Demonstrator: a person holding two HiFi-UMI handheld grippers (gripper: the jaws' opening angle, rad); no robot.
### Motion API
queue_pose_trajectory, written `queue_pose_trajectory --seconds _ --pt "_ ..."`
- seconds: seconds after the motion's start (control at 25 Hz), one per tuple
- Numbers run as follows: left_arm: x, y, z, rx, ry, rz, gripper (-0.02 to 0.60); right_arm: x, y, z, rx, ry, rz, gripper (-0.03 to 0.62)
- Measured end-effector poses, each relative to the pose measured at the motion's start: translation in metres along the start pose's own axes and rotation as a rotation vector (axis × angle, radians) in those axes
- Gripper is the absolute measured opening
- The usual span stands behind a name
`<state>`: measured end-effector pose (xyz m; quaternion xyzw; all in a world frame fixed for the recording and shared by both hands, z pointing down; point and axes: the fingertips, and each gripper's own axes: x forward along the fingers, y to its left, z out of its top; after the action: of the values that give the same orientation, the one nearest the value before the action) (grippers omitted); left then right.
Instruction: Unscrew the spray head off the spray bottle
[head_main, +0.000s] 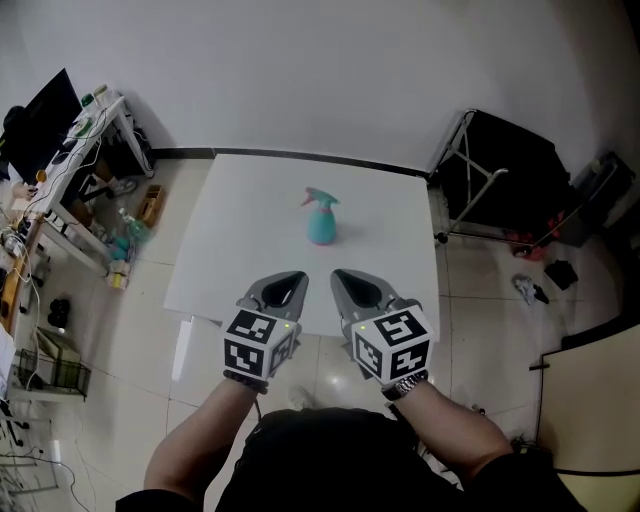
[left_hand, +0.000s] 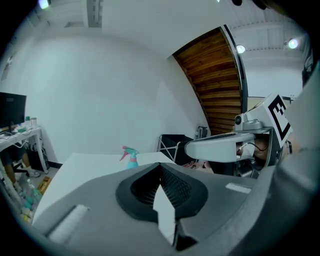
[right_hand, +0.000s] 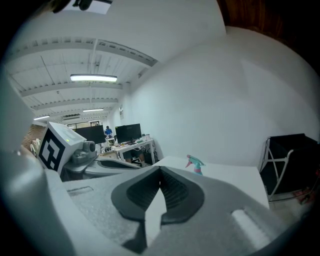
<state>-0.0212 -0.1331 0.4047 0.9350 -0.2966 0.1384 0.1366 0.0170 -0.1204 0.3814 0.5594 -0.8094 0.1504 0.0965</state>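
A teal spray bottle (head_main: 321, 223) with a pink trigger on its teal spray head (head_main: 318, 197) stands upright near the middle of the white table (head_main: 240, 250). It also shows small and far off as the bottle (left_hand: 132, 159) in the left gripper view and as the bottle (right_hand: 196, 165) in the right gripper view. My left gripper (head_main: 285, 283) and right gripper (head_main: 349, 282) hover side by side over the table's near edge, well short of the bottle. Both are shut with nothing between their jaws.
A cluttered desk with a monitor (head_main: 45, 125) and shelves stands at the left. A black folding rack (head_main: 500, 165) stands right of the table. Loose items (head_main: 528, 289) lie on the tiled floor at the right.
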Motion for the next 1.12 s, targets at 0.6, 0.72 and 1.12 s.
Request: queue_pose_trajectory --seconds 0.6,0.72,1.12 --pt "0.031 0.02 -0.009 -0.02 0.035 -0.013 0.015 0.024 -0.029 -0.006 0.025 0.036 -0.029 -0.009" --pt "0.042 0.018 -0.01 -0.019 0.052 -0.005 0.015 0.03 -0.039 -0.007 0.025 0.038 -0.011 -0.009" --pt "0.086 0.031 -0.014 -0.053 0.088 0.054 0.015 0.058 -0.072 -0.01 0.029 0.086 0.067 -0.009"
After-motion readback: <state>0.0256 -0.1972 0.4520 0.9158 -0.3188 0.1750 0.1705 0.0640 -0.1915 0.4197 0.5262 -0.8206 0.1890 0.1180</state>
